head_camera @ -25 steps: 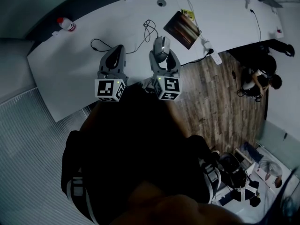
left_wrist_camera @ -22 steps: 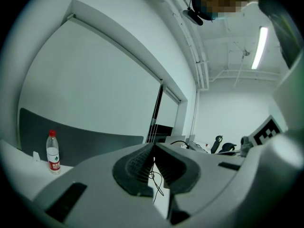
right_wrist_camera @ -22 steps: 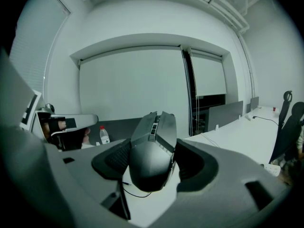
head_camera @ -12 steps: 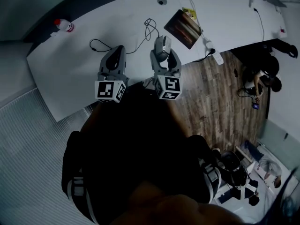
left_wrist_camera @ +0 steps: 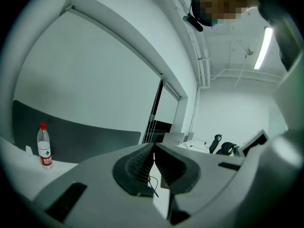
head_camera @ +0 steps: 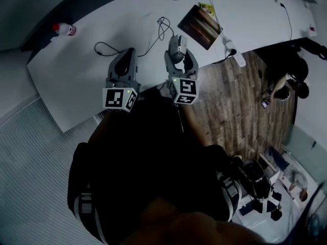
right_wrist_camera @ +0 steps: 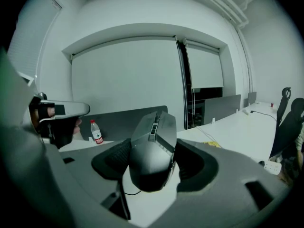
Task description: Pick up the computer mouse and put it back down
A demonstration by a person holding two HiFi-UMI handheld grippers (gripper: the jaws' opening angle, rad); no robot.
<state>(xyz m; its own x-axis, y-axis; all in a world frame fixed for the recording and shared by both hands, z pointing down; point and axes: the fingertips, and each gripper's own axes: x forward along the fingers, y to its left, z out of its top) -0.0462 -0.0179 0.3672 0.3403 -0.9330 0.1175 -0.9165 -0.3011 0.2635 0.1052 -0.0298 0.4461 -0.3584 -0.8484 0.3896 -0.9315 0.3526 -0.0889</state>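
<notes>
Right gripper view: I see the right gripper (right_wrist_camera: 154,167) clamped on the computer mouse (right_wrist_camera: 153,144), with one ribbed pad against each flank. The mouse's nose and scroll wheel are tipped up and away from the camera.
Left gripper: the left gripper (left_wrist_camera: 153,164) has its jaws pressed together with nothing between them. In the head view it hangs just beside the right one, taking no part.
Mouse position: in the head view the mouse (head_camera: 176,44) sticks out past the jaw tips, above the near edge of the white table (head_camera: 76,80). I judge it to be lifted clear, because bare tabletop shows beneath its tail.
Cable: a thin black cable (head_camera: 153,42) trails from the mouse across the table in loose loops. It looks slack, so I expect little tug.
Handling: I judge the shell to be rigid, smooth plastic, light and fairly slick, and the curved sides could let it squirm or rotate under the pads. It is not fragile, but the buttons and wheel should not be pressed.
Grip point: the waist, flank to flank, is where the pads sit now. That seems right to me, since it is low on the sides and clear of the wheel.
Surroundings: a dark mat (head_camera: 199,27) lies near, to the right. A power strip (head_camera: 232,55) sits by the table edge, and a water bottle (head_camera: 64,29) stands well apart at the far left.
</notes>
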